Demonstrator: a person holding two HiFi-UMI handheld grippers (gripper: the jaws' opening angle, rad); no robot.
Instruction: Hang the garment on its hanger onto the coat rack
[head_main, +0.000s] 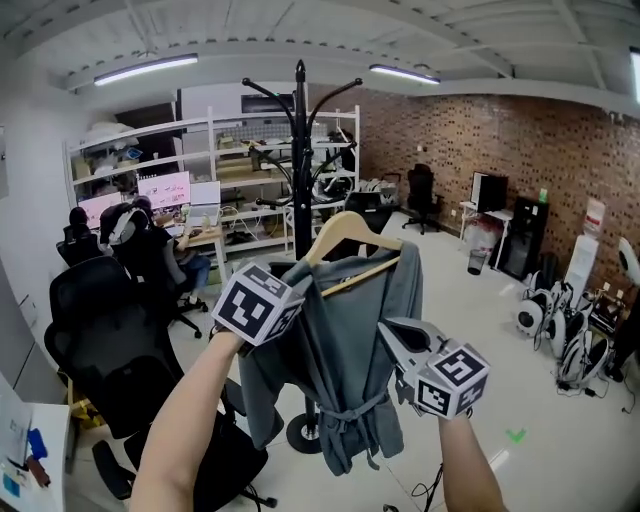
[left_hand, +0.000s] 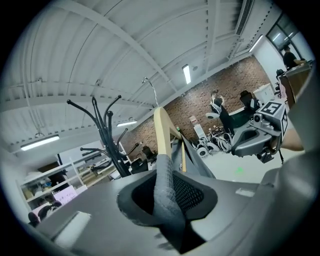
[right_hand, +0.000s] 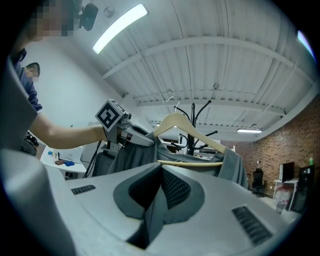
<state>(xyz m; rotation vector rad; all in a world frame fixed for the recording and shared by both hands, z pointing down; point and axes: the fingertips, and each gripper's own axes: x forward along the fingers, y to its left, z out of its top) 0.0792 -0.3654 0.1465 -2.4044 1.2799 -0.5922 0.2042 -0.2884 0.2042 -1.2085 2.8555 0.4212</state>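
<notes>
Your left gripper (left_hand: 167, 195) bites down on a thick fold of the grey garment (head_main: 340, 330), jaws held slightly apart by the cloth pinched between the pads, at the shoulder beside one end of the wooden hanger (head_main: 345, 232). Your right gripper (right_hand: 160, 192) has its jaws drawn nearly together, a strip of the same grey cloth showing between them, at the garment's other side just below the hanger's crossbar. Both of your bare forearms reach forward and upward from the bottom of the head view, the left forearm (head_main: 190, 420) angled in toward the middle, the right forearm (head_main: 470, 460) rising more steeply, with the marker cubes facing back at you. Between the two grippers the garment hangs on its hanger, lifted in the air directly in front of the black coat rack (head_main: 301, 150), its tied belt (head_main: 350, 408) dangling above the rack's round base (head_main: 303, 433). From the left gripper view, the hanger's metal hook (left_hand: 150, 89) stands clear of the rack's curved arms.
</notes>
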